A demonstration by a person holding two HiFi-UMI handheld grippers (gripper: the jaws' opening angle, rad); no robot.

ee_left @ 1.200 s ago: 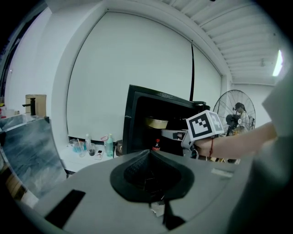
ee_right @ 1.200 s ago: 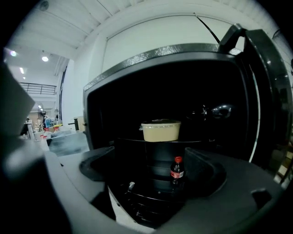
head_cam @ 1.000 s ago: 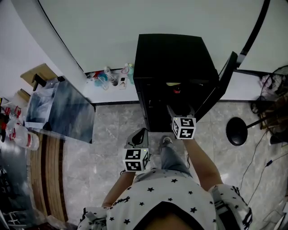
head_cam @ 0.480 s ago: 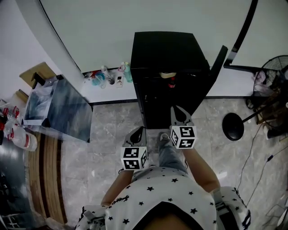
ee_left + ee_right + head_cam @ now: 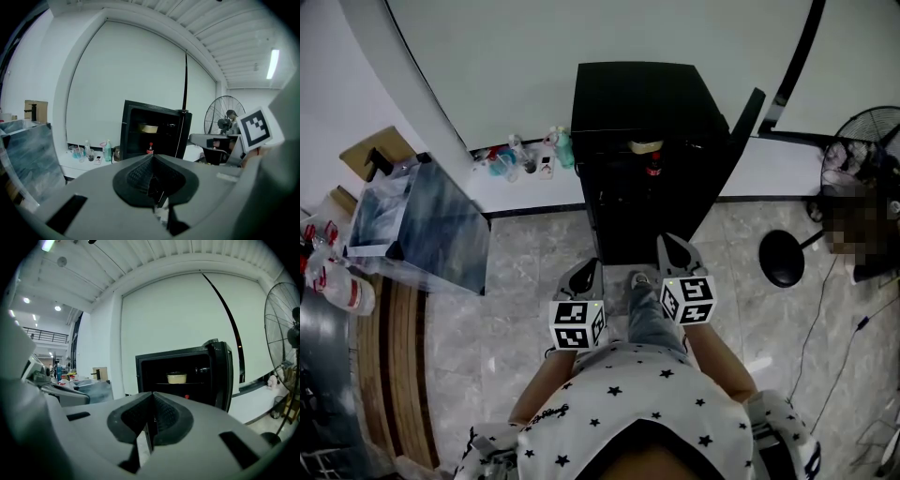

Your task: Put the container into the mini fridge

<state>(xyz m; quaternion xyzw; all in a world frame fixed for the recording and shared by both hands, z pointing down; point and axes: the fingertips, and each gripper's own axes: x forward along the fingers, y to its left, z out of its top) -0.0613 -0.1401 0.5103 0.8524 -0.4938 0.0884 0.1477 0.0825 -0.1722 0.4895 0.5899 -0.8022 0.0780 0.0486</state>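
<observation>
The black box-shaped mini fridge (image 5: 633, 98) stands against the white wall, and its black door (image 5: 739, 127) is swung open to the right side. The task's thing, a round cream-coloured container (image 5: 645, 146) with a lid, sits inside the fridge on the upper shelf. Below it, on a lower level, stands a dark bottle with a red cap (image 5: 653, 170).

The person stands on the grey marble-patterned floor (image 5: 525, 281) in front of the open fridge, wearing a white shirt with black stars (image 5: 647, 403). Both grippers are held low, close to the body and apart from the fridge. They point toward the fridge.

The left gripper (image 5: 590, 265) has its two jaws closed together, pad against pad, and its own view shows nothing between them. The right gripper (image 5: 667, 240) is a little more forward than the left one. Its jaws are also pressed together and hold nothing. Neither gripper touches the container or the fridge door.

To the left of the fridge, on a low white ledge (image 5: 534, 192) along the wall, there is a small group of plastic bottles and cups (image 5: 525, 159). Further left stands a table with a blue-grey marbled top (image 5: 422, 230). To the right of the fridge stands a black pedestal fan (image 5: 862, 131), and its round black base (image 5: 783, 260) lies on the floor near the open door.
</observation>
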